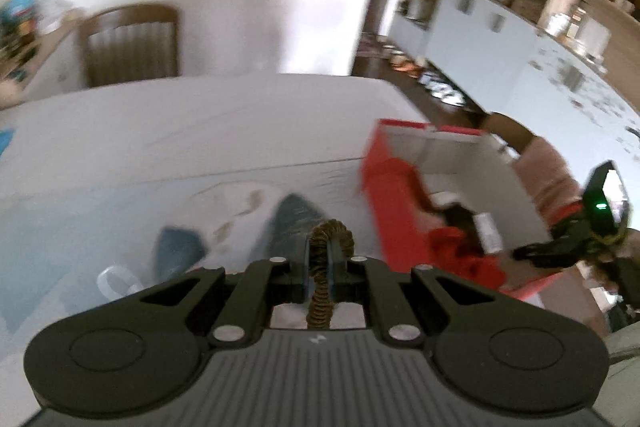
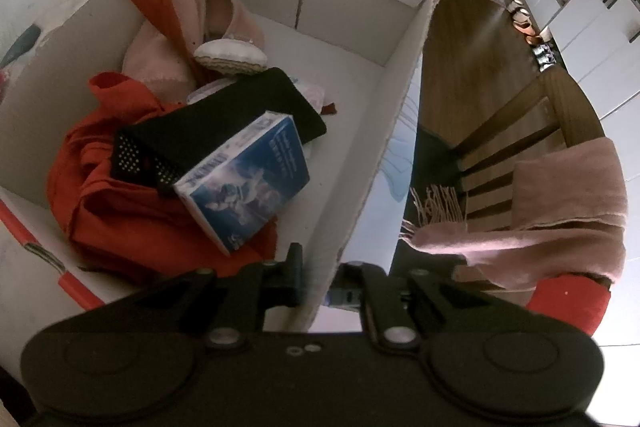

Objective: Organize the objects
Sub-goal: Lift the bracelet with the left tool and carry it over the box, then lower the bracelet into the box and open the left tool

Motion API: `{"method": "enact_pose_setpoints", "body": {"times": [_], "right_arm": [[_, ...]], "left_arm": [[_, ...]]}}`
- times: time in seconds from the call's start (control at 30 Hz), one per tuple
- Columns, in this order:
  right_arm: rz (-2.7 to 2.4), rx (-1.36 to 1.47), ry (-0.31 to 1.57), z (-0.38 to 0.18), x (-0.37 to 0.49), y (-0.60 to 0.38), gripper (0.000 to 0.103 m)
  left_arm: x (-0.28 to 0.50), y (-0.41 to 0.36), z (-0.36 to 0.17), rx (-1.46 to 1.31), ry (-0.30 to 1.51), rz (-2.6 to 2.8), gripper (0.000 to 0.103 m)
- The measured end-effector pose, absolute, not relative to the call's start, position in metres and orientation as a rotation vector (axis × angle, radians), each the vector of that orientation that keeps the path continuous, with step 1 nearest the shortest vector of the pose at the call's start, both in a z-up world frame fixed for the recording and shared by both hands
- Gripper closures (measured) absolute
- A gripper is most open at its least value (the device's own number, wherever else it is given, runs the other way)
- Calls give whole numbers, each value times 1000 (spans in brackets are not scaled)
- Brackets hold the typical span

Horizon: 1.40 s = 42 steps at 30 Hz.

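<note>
My left gripper [image 1: 329,251] is shut on a brown coiled hair tie [image 1: 325,269], held above the white table [image 1: 200,123] left of the red and white cardboard box [image 1: 384,195]. My right gripper [image 2: 320,279] is shut on the box's right wall [image 2: 384,131], one finger inside and one outside. Inside the box lie a red garment [image 2: 116,203], a black case [image 2: 224,119], a blue book [image 2: 244,183], a pink cloth [image 2: 160,55] and a small slipper [image 2: 230,57]. The right gripper also shows in the left wrist view [image 1: 528,251] at the box's far side.
A blue-patterned item [image 1: 296,223] and a clear ring [image 1: 116,281] lie on the table below my left gripper. A wooden chair [image 1: 130,45] stands behind the table. Another chair [image 2: 516,131] with a pink scarf [image 2: 560,211] stands right of the box. Kitchen cabinets [image 1: 500,39] line the far right.
</note>
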State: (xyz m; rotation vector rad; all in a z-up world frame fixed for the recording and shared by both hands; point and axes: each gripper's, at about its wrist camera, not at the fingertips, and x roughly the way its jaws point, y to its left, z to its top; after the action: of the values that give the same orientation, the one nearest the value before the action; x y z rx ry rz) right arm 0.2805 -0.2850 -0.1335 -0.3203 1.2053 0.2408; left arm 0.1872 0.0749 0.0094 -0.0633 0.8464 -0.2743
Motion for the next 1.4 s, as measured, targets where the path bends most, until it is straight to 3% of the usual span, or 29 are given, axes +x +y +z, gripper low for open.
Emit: {"method": "enact_pose_setpoints", "body": {"times": [0.47,1.4], "right_arm": [[241,-308,1198,-132,280,-287,95],[200,-269,1202,-132,282,-289,96]], "left_arm": [[245,-59,23,129,830,-589,96],[327,-165,-97,260,1073,-640,96]]}}
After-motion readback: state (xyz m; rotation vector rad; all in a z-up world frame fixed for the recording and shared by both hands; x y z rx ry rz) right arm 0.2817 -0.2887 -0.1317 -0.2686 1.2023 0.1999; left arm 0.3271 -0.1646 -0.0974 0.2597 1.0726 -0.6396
